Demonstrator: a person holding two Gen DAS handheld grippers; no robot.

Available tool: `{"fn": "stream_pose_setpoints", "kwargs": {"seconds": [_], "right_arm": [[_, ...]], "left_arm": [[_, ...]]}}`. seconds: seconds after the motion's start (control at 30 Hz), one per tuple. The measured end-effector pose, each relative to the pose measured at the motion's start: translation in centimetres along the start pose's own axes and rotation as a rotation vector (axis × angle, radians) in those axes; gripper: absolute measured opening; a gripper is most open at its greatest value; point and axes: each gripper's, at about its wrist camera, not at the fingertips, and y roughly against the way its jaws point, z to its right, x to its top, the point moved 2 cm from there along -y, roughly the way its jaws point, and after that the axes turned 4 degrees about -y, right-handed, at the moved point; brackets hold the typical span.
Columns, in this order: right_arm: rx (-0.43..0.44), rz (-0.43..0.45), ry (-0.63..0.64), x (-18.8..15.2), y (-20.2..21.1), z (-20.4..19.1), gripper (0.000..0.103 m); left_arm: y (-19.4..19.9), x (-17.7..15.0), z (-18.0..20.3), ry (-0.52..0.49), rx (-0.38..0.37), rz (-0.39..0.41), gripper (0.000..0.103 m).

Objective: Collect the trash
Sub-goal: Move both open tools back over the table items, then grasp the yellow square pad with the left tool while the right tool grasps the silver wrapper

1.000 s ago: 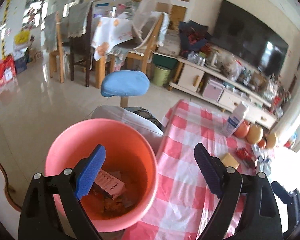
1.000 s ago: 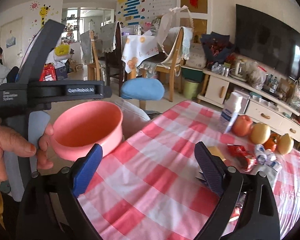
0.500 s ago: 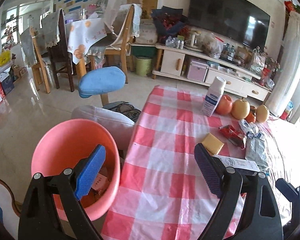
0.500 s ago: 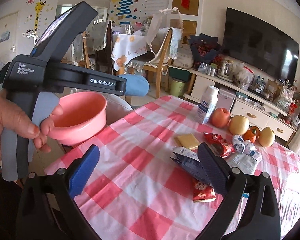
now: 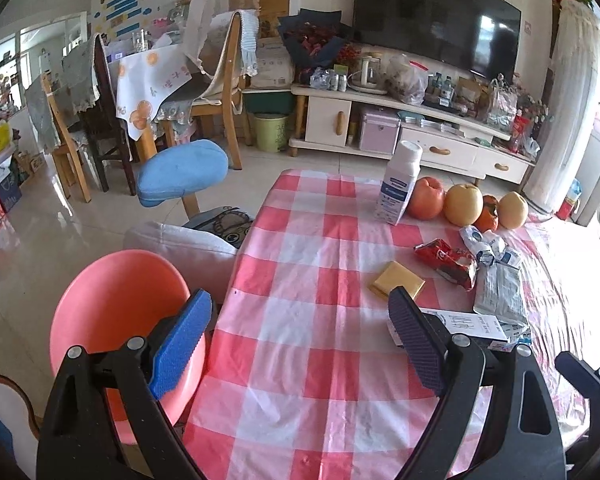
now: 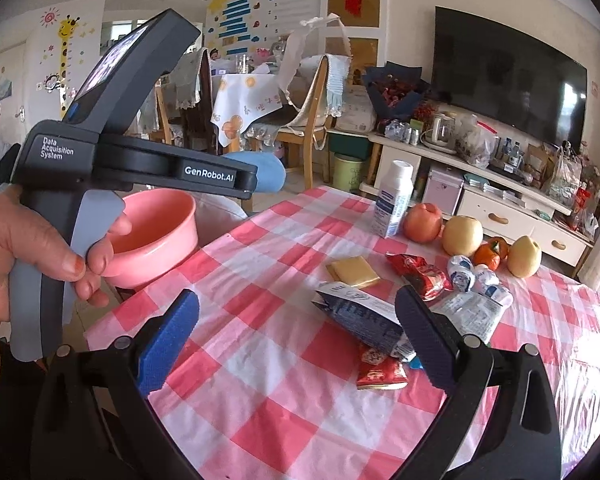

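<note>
Both views have swung rightward off the pink basin and onto the checked cloth since a second ago: the pink basin (image 5: 116, 312) now sits at lower left of the left wrist view, beside the counter (image 5: 300, 320) edge and off it, and more of the litter is in sight. Left claw (image 5: 296, 340) stands wide open over bare red-and-white cloth, nothing between its pads. Right claw (image 6: 296, 336) has just been opening and stands at full spread, empty; its dark pad is in front of a flattened blue-and-white carton (image 6: 360, 316), contact cannot be told. Trash lies in a cluster toward the counter's far right: yellow packet (image 6: 352, 272), red wrapper (image 6: 420, 276), second red wrapper (image 6: 380, 372) poking out from under the carton, crumpled white-blue wrappers (image 6: 476, 280), grey-white pouch (image 5: 498, 292). Behind these stand a white bottle (image 5: 398, 184) and a row of fruit (image 5: 460, 204). A hand (image 6: 28, 248) grips the left device's handle in the right wrist view. Room: dark television (image 5: 432, 28) on the wall over a white cabinet (image 5: 400, 128) crowded with goods, green bin (image 5: 270, 132) on a glossy tiled floor, wooden chairs (image 5: 220, 92) around a draped dining table, blue stool (image 5: 180, 172) near the counter's far corner.
</note>
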Motion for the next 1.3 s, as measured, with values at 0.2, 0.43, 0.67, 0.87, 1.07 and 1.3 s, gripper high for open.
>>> {"fn": "stream_pose_setpoints", "kwargs": {"seconds": [0.2,0.43,0.67,0.87,1.07,1.3], "right_arm": [[0.000,0.009,-0.044,0.0,0.9,2.4,0.099],[-0.033,0.019,-0.103,0.2,2.0,6.3,0.099],[-0.076,0.037,-0.207,0.1,3.4,11.6,0.099],[-0.121,0.033,-0.269,-0.3,4.0,15.4,0.099],[-0.173,-0.013,-0.350,-1.6,3.3,19.9,0.099],[-0.167,-0.084,-0.458,-3.6,1.6,23.5,0.099]], "left_arm": [[-0.4,0.3,2.2,-0.025,-0.014,-0.007,0.089],[-0.6,0.5,4.5,-0.045,-0.071,-0.012,0.089],[-0.9,0.5,6.9,-0.069,-0.115,-0.018,0.089],[-1.5,0.4,8.7,-0.071,-0.176,-0.047,0.089],[-2.5,0.2,9.9,-0.042,-0.227,-0.097,0.089],[-5.9,1.3,10.1,-0.036,-0.188,-0.166,0.089]]}}
